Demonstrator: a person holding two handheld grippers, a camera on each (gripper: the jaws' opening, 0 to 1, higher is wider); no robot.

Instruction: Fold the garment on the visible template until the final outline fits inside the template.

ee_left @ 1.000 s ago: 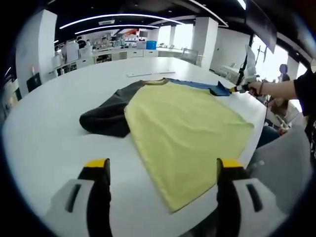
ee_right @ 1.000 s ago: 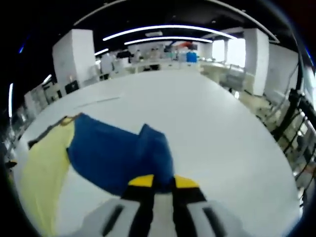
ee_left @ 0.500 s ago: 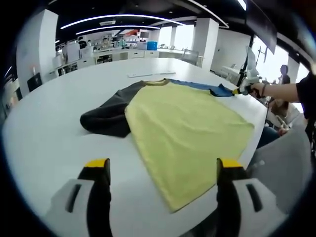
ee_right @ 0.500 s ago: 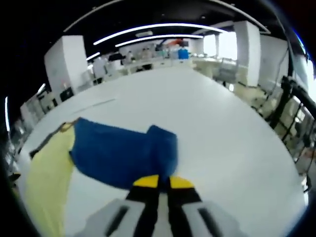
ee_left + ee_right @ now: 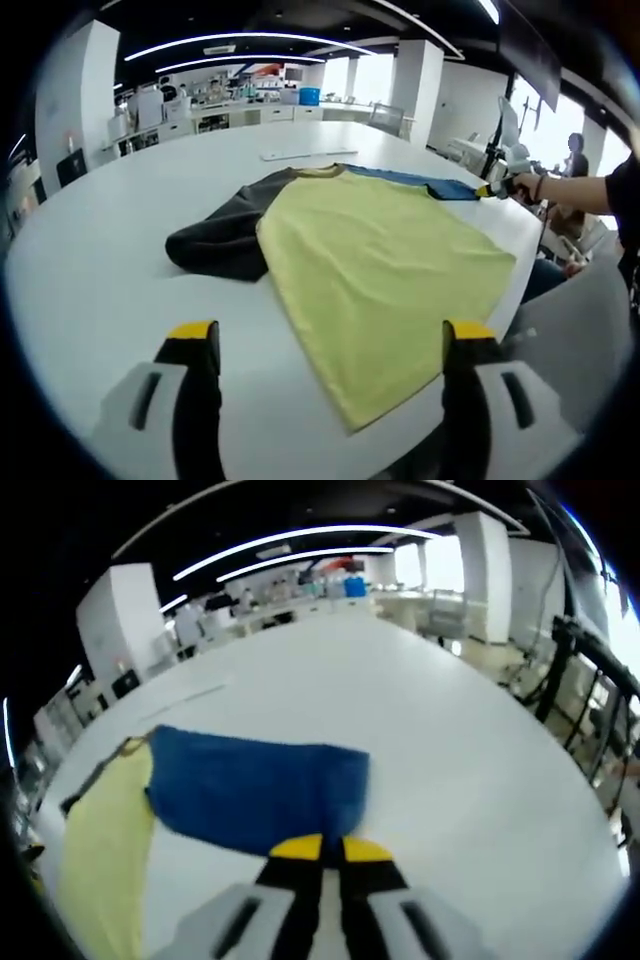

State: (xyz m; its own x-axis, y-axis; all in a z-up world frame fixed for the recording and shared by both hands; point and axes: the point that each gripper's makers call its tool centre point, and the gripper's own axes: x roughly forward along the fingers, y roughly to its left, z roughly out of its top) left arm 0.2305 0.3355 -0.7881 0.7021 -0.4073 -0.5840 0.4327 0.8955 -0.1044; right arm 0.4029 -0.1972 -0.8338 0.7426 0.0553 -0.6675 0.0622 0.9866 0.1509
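Observation:
A T-shirt lies flat on the white table (image 5: 90, 260): yellow body (image 5: 385, 265), dark grey sleeve (image 5: 225, 235) spread to its left, blue sleeve (image 5: 415, 181) at its far right. My left gripper (image 5: 320, 345) hovers open over the near table edge, short of the yellow hem. In the right gripper view my right gripper (image 5: 323, 848) is shut on the blue sleeve (image 5: 255, 790), which lies stretched out flat, with the yellow body (image 5: 95, 860) to its left. That right gripper (image 5: 490, 189) also appears in the left gripper view, held by a person's hand at the sleeve's end.
A thin pale strip (image 5: 305, 154) lies on the table beyond the collar. The table's right edge (image 5: 525, 250) runs close to the shirt. Desks, pillars and a tripod stand (image 5: 575, 670) fill the room behind. A person (image 5: 575, 160) stands at the far right.
The right gripper has drawn the blue sleeve outward, so its bunched fold has flattened into a straight panel. The left gripper has stayed open in place.

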